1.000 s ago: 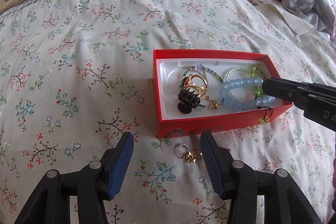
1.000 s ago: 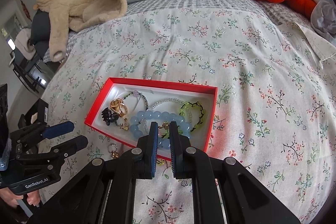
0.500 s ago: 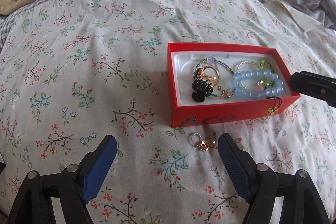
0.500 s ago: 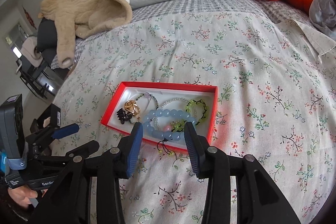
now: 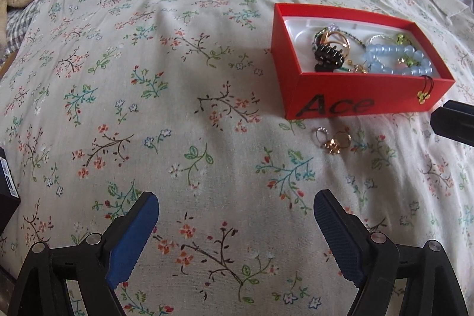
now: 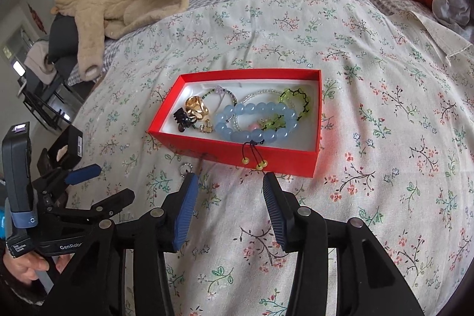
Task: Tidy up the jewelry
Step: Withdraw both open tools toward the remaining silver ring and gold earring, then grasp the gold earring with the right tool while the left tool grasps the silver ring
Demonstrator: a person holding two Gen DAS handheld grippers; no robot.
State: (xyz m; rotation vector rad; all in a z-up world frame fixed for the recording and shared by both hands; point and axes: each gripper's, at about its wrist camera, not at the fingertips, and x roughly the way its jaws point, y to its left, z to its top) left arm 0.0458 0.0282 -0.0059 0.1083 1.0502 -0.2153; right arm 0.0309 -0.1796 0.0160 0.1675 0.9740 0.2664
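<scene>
We read "Ace" on the red box point(image 5: 349, 105), which sits on the floral bedspread point(image 5: 177, 108) holding a blue bead bracelet point(image 6: 254, 120). Two rings point(image 5: 333, 138) lie just outside it. Our left gripper point(image 5: 235, 224) and right gripper point(image 6: 229, 197) both gape wide, empty. "GenRobo…" is cut off.

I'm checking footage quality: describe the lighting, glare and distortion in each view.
Left wrist view: soft daylight, little glare, the red box sharp, fisheye bulging the bedspread. Right wrist view: dark vignette in the corners, a red glow cast on the fabric beside the box, the blue bead bracelet glossy with highlights.
</scene>
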